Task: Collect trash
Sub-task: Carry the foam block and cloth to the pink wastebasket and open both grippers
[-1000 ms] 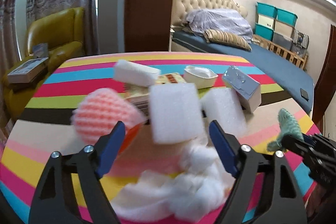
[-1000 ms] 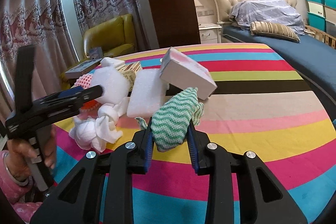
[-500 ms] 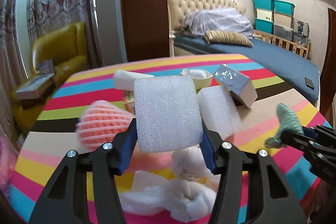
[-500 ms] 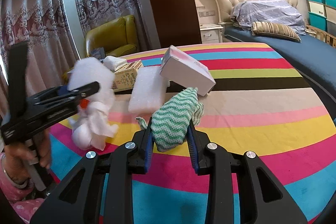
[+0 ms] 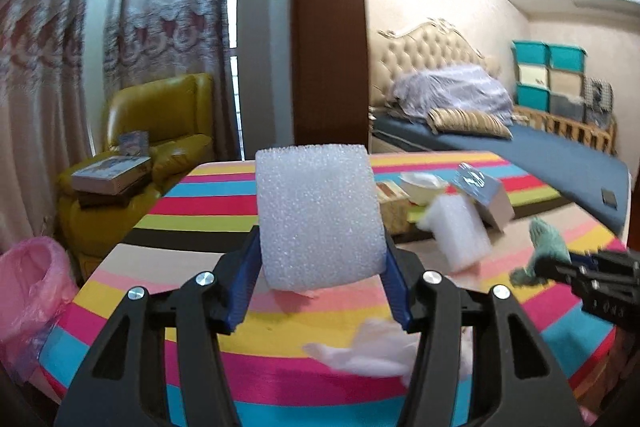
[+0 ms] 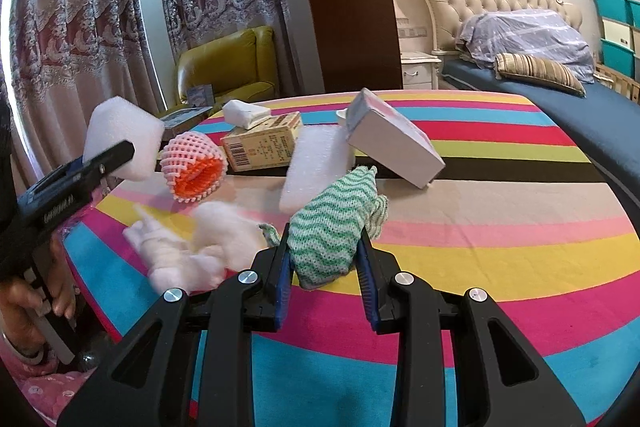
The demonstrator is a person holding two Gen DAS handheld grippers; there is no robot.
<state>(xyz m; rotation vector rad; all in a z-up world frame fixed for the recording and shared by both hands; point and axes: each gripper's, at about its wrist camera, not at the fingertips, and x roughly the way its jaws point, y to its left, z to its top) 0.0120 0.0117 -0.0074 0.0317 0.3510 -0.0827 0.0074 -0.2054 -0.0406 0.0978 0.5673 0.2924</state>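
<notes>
Left wrist view shows your round table [image 5: 520, 311] in its rainbow-striped cloth, with a pink-lined trash bin [image 5: 28, 291] standing on the floor just off its left edge. Your left gripper [image 5: 318, 267] has just been closing and now has its blue pads pressed on both sides of a white foam block [image 5: 316, 215], which it holds up clear of the tabletop. Your right gripper [image 6: 322, 267] is clamped on a green-and-white wavy dishcloth [image 6: 332, 223], which sticks up between the pads above the table. On the cloth beyond them lie a white foam slab [image 6: 312, 167] with a white carton [image 6: 394, 143] tilted against its far end, a printed cardboard box [image 6: 262, 143] with a small white foam piece [image 6: 244, 113] on top, a pink fruit net [image 6: 192, 167] on its side, and crumpled white tissue [image 6: 192, 243] nearest you.
</notes>
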